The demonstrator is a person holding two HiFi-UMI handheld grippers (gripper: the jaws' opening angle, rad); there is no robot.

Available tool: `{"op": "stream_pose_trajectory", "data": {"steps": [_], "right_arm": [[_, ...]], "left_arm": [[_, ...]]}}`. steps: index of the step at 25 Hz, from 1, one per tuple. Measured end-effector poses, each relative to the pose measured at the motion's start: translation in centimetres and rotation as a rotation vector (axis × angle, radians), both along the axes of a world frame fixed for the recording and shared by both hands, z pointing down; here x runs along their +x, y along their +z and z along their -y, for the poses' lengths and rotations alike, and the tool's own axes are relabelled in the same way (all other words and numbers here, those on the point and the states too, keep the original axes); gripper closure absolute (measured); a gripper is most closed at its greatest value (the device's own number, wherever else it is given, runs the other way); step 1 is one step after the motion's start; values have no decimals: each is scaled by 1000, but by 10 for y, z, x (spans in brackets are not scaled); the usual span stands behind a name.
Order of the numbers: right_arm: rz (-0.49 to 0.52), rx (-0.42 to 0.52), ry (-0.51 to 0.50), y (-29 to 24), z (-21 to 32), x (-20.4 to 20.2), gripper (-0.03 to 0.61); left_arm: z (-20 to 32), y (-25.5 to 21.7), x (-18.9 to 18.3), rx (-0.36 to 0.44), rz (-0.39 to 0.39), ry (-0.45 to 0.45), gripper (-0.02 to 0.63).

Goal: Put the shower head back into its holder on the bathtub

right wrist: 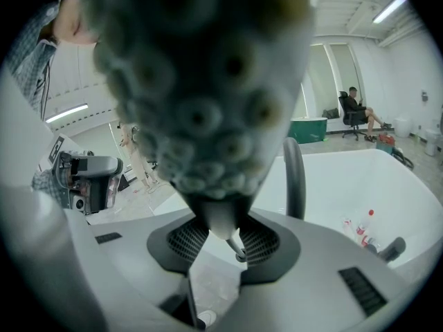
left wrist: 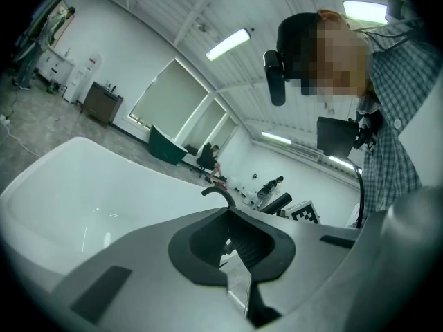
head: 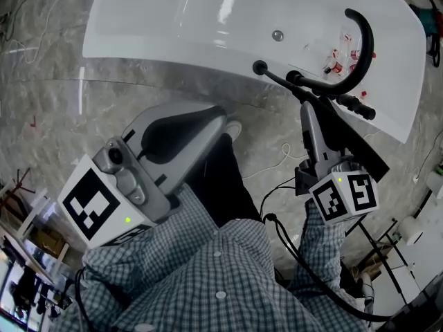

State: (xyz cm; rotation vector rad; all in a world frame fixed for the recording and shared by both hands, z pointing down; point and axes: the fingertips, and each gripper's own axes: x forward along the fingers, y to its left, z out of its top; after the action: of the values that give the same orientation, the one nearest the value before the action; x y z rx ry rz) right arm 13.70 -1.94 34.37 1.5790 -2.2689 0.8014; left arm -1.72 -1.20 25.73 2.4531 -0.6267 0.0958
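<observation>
L gripper (head: 223, 120) sits at far left, low over the grey marble floor (head: 41, 81) and short of the white bathtub (head: 173, 26). Its jaw tips meet w/ nothing btwn them. Checked shirt (head: 221, 268) fills the bottom middle. Further right, R gripper (head: 309, 106) points down toward the tub rim, clamped on the shower head (right wrist: 201, 81). The narrow handle runs btwn the pads, and the nozzle face sits right up against that gripper's camera. So the shower head is in the R gripper, not in a holder. Just beyond it, black fittings (head: 346, 101) sit on the rim beside a curved black spout (head: 365, 40). Small bottles (head: 339, 57) lie inside the tub.
</observation>
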Motion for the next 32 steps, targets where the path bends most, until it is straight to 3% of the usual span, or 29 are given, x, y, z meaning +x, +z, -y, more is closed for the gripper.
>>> {"op": "stream_pose_trajectory", "data": {"steps": [32], "right_arm": [[-2,-92,18,105,26,-8,443]], "left_arm": [[15,65,0,-56,-1,-11,604]]}}
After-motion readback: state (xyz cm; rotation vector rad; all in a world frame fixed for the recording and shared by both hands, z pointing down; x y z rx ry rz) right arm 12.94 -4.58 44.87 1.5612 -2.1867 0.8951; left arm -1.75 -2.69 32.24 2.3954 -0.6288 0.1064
